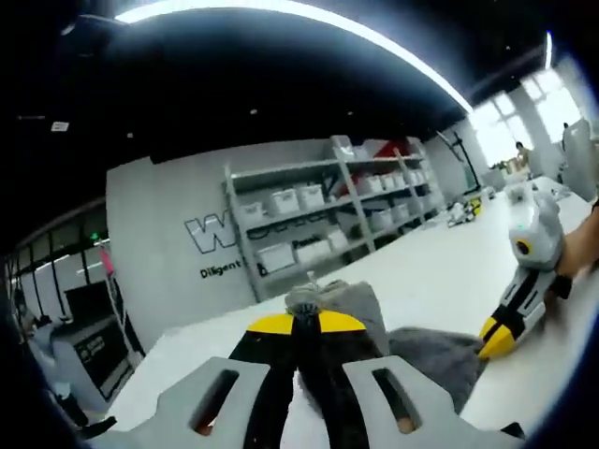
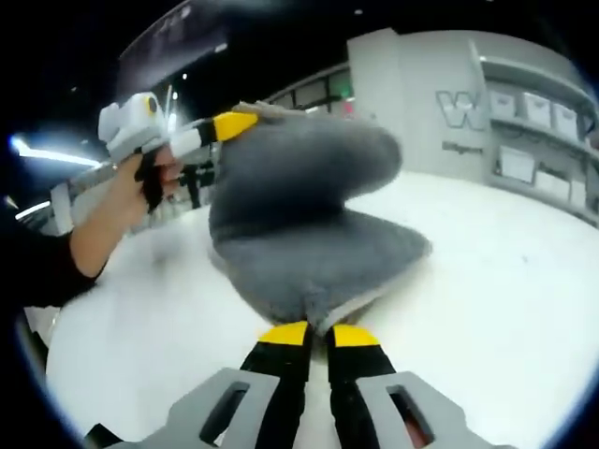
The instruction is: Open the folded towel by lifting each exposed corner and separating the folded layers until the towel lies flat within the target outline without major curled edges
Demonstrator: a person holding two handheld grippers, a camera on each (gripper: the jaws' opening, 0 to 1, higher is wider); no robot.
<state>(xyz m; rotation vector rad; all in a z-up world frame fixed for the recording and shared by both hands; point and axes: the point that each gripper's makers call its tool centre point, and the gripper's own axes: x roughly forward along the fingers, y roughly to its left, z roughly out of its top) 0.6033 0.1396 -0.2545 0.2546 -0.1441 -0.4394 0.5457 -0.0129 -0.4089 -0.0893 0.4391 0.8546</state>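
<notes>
A grey towel is lifted off the white table and sags in a fold between both grippers. My right gripper is shut on its near, low edge. My left gripper, held by a hand, pinches the towel's raised corner at upper left. In the left gripper view, my left gripper is shut on a bunched corner of the towel, and grey cloth trails off to the right. There the right gripper meets the towel low over the table; how its jaws stand is hidden there.
Metal shelving with white bins stands against the grey wall behind the table, also seen as shelving at the right. Small objects sit at the table's far end. The table edge drops off at left.
</notes>
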